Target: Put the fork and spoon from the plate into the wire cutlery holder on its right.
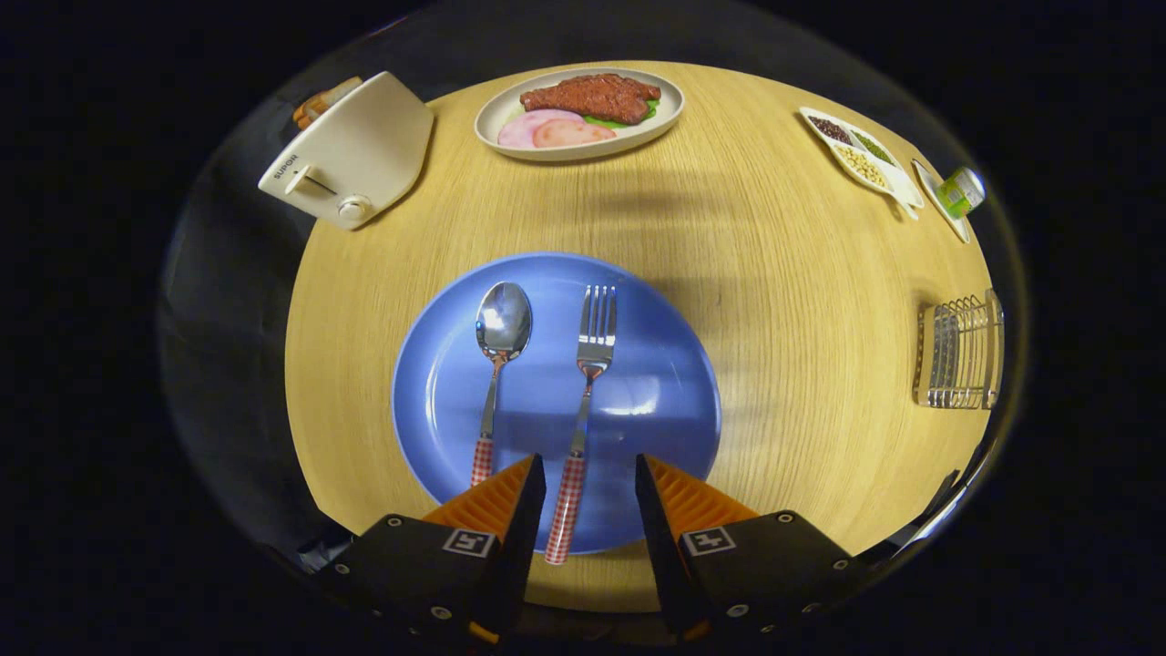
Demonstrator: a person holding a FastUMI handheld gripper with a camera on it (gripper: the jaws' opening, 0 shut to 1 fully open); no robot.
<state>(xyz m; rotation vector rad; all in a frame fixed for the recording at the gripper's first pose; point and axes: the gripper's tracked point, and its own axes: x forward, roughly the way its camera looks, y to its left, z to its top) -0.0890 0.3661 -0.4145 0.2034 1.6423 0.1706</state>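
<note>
Two fingers of my gripper (590,474) stand apart with a wide gap between them, and neither one touches anything. The fork (583,410) lies in that gap: its checked red-and-white handle runs near-to-far between my fingers, closer to the left one, with the tines pointing away from me. Just left of it lies the spoon (495,364), parallel, its handle end partly hidden behind my left finger and its bowl facing up at the far end. Both rest on the blue plate (674,401), which sits on the round wooden table (783,273). Well to the right, near the table's edge, stands the wire cutlery holder (961,353). Farther off are a plate of meat (580,111), a cream toaster (351,155) at far left, and a divided dish of beans (861,157) at far right.
</note>
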